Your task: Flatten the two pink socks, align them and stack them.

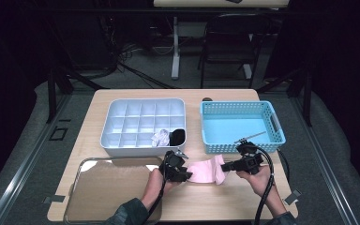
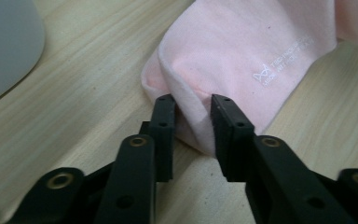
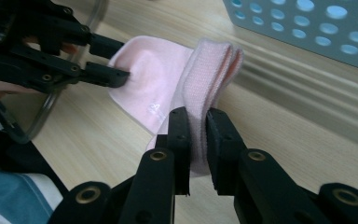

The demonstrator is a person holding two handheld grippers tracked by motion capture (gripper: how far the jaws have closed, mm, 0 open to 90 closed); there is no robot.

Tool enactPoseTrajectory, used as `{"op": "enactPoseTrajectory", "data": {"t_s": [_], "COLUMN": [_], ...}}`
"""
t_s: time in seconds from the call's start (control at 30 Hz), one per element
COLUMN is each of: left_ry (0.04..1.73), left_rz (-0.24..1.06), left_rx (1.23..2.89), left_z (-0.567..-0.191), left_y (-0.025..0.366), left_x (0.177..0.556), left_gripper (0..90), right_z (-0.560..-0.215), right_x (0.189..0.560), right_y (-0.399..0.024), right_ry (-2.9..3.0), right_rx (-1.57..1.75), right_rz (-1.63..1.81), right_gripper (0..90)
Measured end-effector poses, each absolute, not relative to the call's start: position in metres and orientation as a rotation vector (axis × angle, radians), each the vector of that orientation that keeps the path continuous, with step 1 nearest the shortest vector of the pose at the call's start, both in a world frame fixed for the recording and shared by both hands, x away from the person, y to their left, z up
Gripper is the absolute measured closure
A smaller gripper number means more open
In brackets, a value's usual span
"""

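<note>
A pink sock (image 1: pixel 206 171) lies stretched between my two grippers at the front middle of the wooden table. My left gripper (image 1: pixel 186 174) grips its toe end. In the left gripper view the jaws (image 2: pixel 193 105) pinch a fold of the pink sock (image 2: pixel 242 51) that fills the gap between them. My right gripper (image 1: pixel 226 166) is shut on the other end. The right gripper view shows its jaws (image 3: pixel 198 116) clamped on the ribbed cuff, which stands folded above them. Farther off in that view the left gripper (image 3: pixel 121 60) bites the sock (image 3: pixel 154 70).
A white divided organizer (image 1: pixel 117 140) stands behind my left hand, with a white bundle (image 1: pixel 160 138) and a black bundle (image 1: pixel 177 136) in its front right cells. A blue perforated basket (image 1: pixel 276 124) stands behind my right hand. A shiny metal tray (image 1: pixel 112 187) lies at the front left.
</note>
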State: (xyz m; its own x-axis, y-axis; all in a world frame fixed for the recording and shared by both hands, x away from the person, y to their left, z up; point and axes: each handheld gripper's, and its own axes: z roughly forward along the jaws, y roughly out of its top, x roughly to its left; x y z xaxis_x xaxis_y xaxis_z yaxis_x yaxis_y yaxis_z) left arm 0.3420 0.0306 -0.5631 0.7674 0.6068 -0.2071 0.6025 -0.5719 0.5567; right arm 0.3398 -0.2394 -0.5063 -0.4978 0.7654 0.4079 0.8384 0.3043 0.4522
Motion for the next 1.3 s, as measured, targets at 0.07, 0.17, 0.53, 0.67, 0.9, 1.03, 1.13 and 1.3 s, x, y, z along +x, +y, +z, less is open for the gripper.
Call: {"op": "enactPoseTrajectory", "data": {"t_s": [0.07,0.17,0.53,0.67,0.9,1.03,1.13,1.3], "left_ry": [0.899,0.896,0.913,0.914,0.908,0.908,0.914,0.908], "left_rz": [0.016,0.008,-0.024,-0.035,-0.047,-0.054,-0.062,-0.055], "left_rx": [2.332,2.33,2.304,2.298,2.295,2.292,2.292,2.279], "left_z": [-0.564,-0.565,-0.566,-0.566,-0.566,-0.566,-0.562,-0.551], "left_y": [0.029,0.028,0.024,0.023,0.024,0.023,0.026,0.032], "left_x": [0.341,0.341,0.34,0.339,0.34,0.339,0.338,0.337], "left_gripper": [75.3,81.7,82.5,81.4,78.9,74.7,65.9,56.9], "right_z": [-0.506,-0.506,-0.516,-0.525,-0.53,-0.53,-0.527,-0.519], "right_x": [0.339,0.342,0.349,0.354,0.357,0.357,0.356,0.353], "right_y": [-0.238,-0.231,-0.188,-0.176,-0.174,-0.174,-0.178,-0.191], "right_ry": [-2.432,-2.436,-2.509,-2.523,-2.516,-2.484,-2.44,-2.426], "right_rx": [-1.51,-1.473,-1.433,-1.438,-1.426,-1.426,-1.429,-1.431], "right_rz": [-0.968,-0.97,-0.879,-0.846,-0.834,-0.855,-0.917,-0.984], "right_gripper": [80.8,80.8,80.6,80.3,77.3,73.4,66.0,64.4]}}
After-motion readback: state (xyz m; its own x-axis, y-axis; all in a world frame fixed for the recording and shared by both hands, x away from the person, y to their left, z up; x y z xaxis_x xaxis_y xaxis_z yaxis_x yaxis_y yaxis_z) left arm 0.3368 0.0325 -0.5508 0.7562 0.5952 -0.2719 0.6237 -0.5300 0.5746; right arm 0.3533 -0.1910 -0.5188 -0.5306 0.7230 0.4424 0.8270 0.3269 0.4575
